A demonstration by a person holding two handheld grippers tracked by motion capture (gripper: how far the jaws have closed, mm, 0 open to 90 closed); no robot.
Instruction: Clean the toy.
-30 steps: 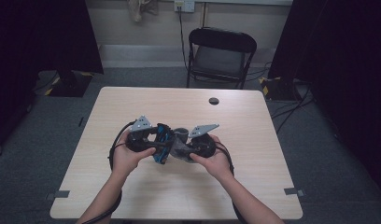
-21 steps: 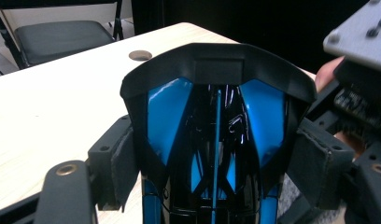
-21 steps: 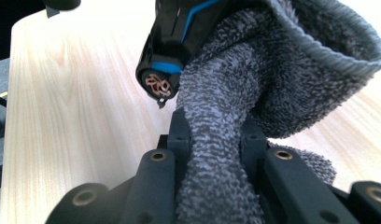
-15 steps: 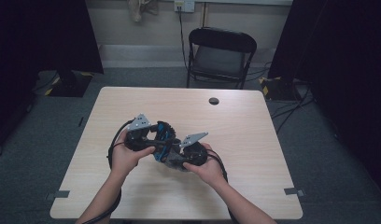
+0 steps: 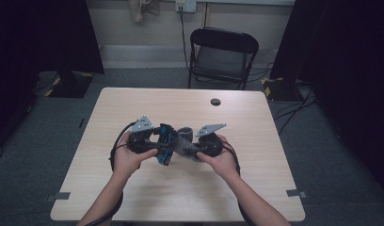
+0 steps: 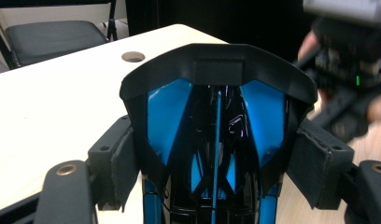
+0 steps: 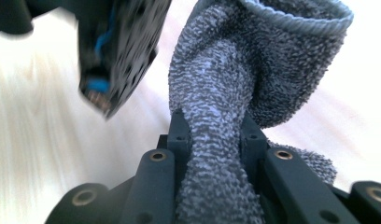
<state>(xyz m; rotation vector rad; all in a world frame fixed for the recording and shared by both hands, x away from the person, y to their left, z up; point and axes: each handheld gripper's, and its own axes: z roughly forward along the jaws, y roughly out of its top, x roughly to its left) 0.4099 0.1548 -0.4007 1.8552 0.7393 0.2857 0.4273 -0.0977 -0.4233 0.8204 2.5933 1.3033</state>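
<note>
Shoe (image 6: 216, 140), black with blue panels, clamped across its width by the left gripper (image 5: 158, 143), long axis running away from that gripper toward the right hand. Grey sock (image 7: 235, 107) pinched tight in the right gripper (image 5: 189, 149), just beside the shoe above mid-table (image 5: 190, 193). Farther back, round hole (image 5: 215, 101), then chair (image 5: 221, 56).
</note>
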